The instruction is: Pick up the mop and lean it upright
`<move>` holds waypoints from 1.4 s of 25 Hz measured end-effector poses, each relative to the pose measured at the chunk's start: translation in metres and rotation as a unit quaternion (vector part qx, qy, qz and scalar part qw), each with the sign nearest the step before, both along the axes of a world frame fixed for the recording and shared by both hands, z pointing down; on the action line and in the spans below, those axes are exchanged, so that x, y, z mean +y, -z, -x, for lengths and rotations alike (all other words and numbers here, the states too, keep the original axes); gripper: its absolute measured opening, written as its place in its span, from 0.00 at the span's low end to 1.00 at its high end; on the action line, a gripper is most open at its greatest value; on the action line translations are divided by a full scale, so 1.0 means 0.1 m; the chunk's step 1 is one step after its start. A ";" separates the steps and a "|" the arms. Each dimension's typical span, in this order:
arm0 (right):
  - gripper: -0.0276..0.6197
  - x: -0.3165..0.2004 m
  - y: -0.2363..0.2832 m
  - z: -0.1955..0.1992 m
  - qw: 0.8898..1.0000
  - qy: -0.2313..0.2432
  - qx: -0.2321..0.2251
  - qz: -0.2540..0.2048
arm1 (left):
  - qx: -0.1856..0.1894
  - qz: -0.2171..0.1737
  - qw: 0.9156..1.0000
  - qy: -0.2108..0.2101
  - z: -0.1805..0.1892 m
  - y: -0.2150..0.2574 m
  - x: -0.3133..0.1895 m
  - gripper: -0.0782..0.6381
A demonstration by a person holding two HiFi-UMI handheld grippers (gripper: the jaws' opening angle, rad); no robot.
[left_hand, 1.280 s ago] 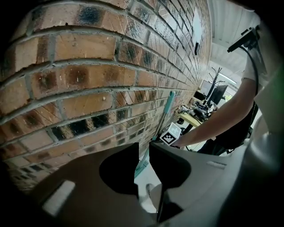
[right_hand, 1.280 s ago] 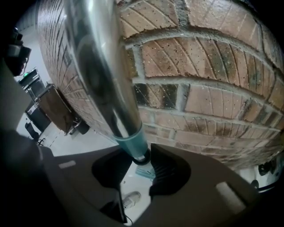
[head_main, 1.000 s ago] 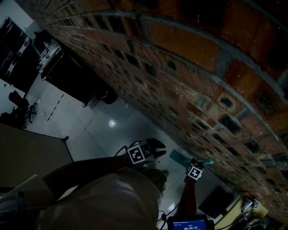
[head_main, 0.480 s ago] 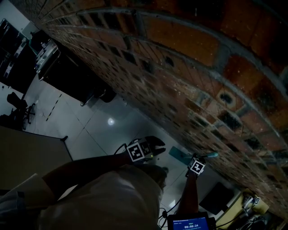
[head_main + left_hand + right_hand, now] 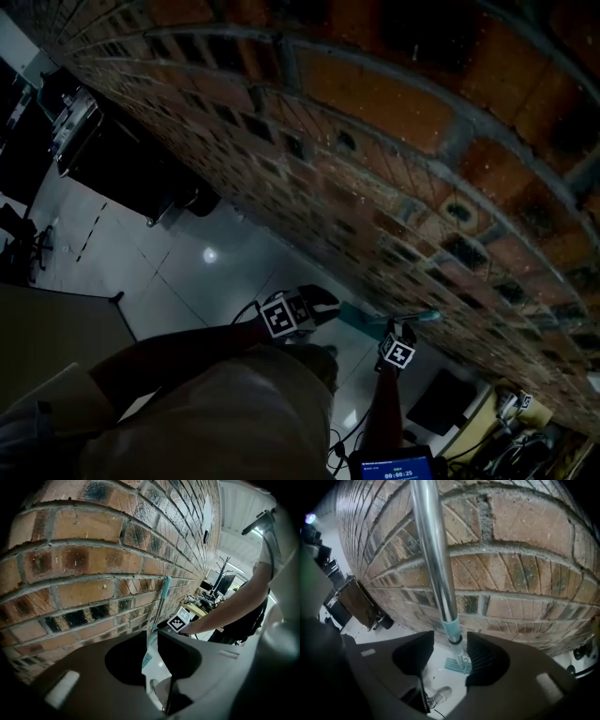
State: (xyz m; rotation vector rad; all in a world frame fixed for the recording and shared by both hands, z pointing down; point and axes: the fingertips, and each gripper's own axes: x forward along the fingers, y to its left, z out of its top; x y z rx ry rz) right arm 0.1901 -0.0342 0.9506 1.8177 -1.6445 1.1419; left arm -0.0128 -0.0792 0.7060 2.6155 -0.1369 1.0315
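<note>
Since a second ago, has been spreading the jaws of the right gripper point(image 5: 450, 640), now gaping wide on either side of the long silver-poled mop point(image 5: 433, 550), with neither dark ribbed pad pressing on it. Shows, in the head view, both grippers a touch higher and further left than before, with the bright reflection point(image 5: 210, 254) on the pale glossy floor tiles point(image 5: 178, 272) slid left too. Leaves the mop standing on its own, nearly upright, leaning against the rough red-brown brick wall point(image 5: 525, 573), with the teal plastic collar point(image 5: 451, 629) just above the jaw gap and the flat teal mop head point(image 5: 457, 665) down on the floor at the foot of the wall. Holds the left gripper point(image 5: 150, 637) a little way off, pointed at the same wall, jaws drawn to a narrow slit with nothing pinched between them. Frames beyond those jaws the mop's teal upper grip against the bricks, the right gripper's black-and-white marker cube point(image 5: 179, 619) just beside the pole, and the bare forearm point(image 5: 234, 599) behind it. Catches a pale laced shoe point(image 5: 439, 695) on the floor below the right jaws.
</note>
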 end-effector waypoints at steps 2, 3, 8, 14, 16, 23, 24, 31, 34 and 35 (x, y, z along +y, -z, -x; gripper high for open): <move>0.38 0.01 0.18 -0.02 1.000 -0.006 0.005 -0.018 | 0.008 0.001 1.000 -0.005 -0.04 0.02 0.01 0.24; 0.38 0.01 0.28 -0.04 1.000 -0.010 0.009 -0.026 | 0.011 0.001 1.000 -0.008 -0.06 0.03 0.00 0.24; 0.38 0.06 0.77 -0.07 0.998 -0.037 0.015 -0.058 | 0.045 0.012 0.999 -0.017 -0.17 0.17 -0.04 0.24; 0.37 0.14 1.49 -0.18 0.989 -0.078 0.051 -0.111 | 0.103 0.024 0.992 -0.068 -0.53 0.51 0.10 0.24; 0.37 0.15 1.71 -0.18 0.986 -0.096 0.056 -0.126 | 0.116 0.024 0.989 -0.088 -0.62 0.61 0.14 0.24; 0.32 0.36 2.50 -0.13 0.966 -0.160 0.075 -0.188 | 0.144 0.044 0.977 -0.154 -0.71 0.86 0.41 0.24; 0.32 0.40 2.62 -0.13 0.962 -0.172 0.078 -0.198 | 0.147 0.046 0.974 -0.164 -0.72 0.88 0.43 0.24; 0.25 0.74 3.43 -0.15 0.928 -0.252 0.091 -0.259 | 0.171 0.058 0.960 -0.215 -0.81 1.11 0.52 0.24; 0.25 0.86 3.88 -0.10 0.912 -0.264 0.106 -0.297 | 0.181 0.056 0.957 -0.220 -0.80 1.27 0.47 0.24; 0.25 0.90 4.03 -0.08 0.906 -0.266 0.114 -0.308 | 0.185 0.056 0.956 -0.222 -0.82 1.34 0.46 0.24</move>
